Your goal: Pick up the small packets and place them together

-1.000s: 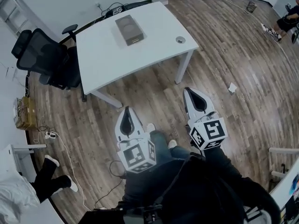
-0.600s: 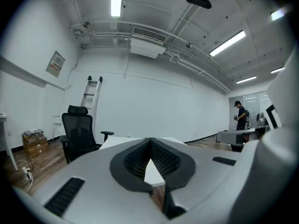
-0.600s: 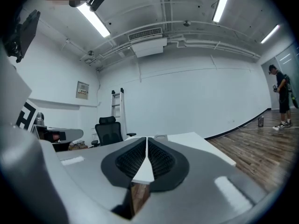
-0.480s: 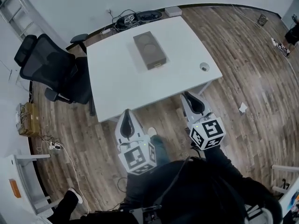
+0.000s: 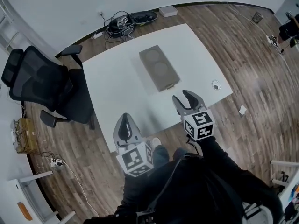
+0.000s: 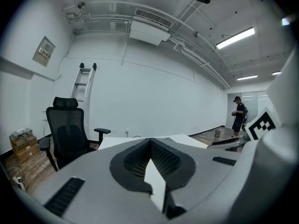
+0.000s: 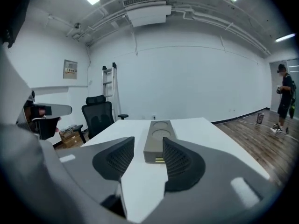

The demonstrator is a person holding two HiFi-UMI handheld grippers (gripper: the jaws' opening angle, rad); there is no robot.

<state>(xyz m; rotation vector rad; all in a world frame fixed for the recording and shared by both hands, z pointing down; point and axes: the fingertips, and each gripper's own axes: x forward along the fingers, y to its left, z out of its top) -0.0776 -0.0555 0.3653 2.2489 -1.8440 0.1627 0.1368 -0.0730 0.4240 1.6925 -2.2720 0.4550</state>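
No small packets can be made out in any view. A grey-brown box (image 5: pixel 160 68) with two round recesses lies on the white table (image 5: pixel 117 87); something yellow shows at its near end in the right gripper view. My right gripper (image 5: pixel 183 97) hovers over the table's near edge, just short of the box (image 7: pixel 159 134). Its jaws have just been opening and stand open (image 7: pixel 148 146) with nothing between them. My left gripper (image 5: pixel 125 118) is at the table's near left edge, jaws shut (image 6: pixel 150 141) and empty.
A black office chair (image 5: pixel 42 85) stands left of the table. Cables and a power strip (image 5: pixel 124 22) lie on the floor behind it. A round grommet (image 5: pixel 215 84) sits near the table's right corner. A person (image 7: pixel 285 97) stands far right; a ladder (image 6: pixel 84 83) leans on the wall.
Both grippers have travelled forward from over the floor to the table's near edge. The right gripper's jaws went from shut to open.
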